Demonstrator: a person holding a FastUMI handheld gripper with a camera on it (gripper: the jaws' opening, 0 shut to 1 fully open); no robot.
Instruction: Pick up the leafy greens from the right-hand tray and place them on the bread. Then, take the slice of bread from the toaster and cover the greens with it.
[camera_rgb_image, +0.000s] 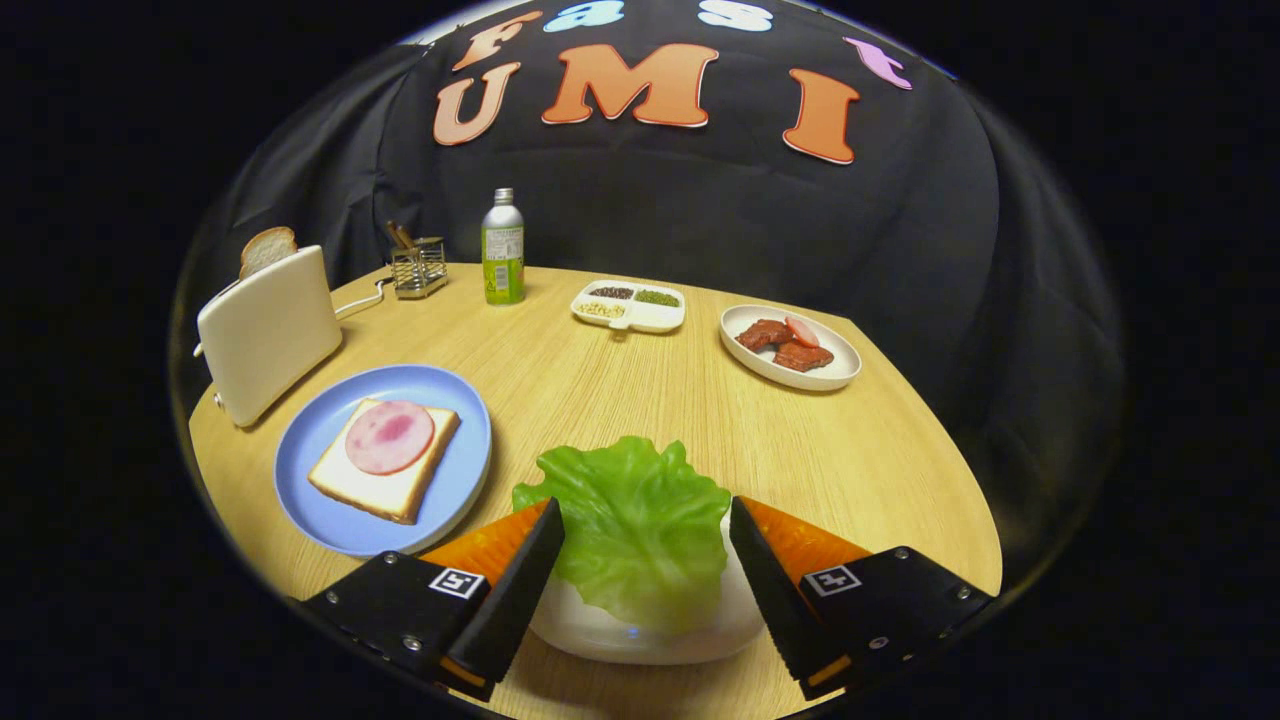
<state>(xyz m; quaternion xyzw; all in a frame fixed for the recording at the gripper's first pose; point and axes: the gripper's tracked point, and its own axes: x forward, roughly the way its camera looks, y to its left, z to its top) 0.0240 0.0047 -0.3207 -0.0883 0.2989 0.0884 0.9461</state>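
Two fingers of my hand-held gripper (647, 525) stand wide astride the greens (632, 525); I should close gently mid-leaf, above the tray (640, 635).

Tongs (647, 525) spread wide, fingers (520, 580) level.

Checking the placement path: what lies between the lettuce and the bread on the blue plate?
In the gripper view, only bare table and plate rim separate lettuce from bread; the open gripper straddles the lettuce.
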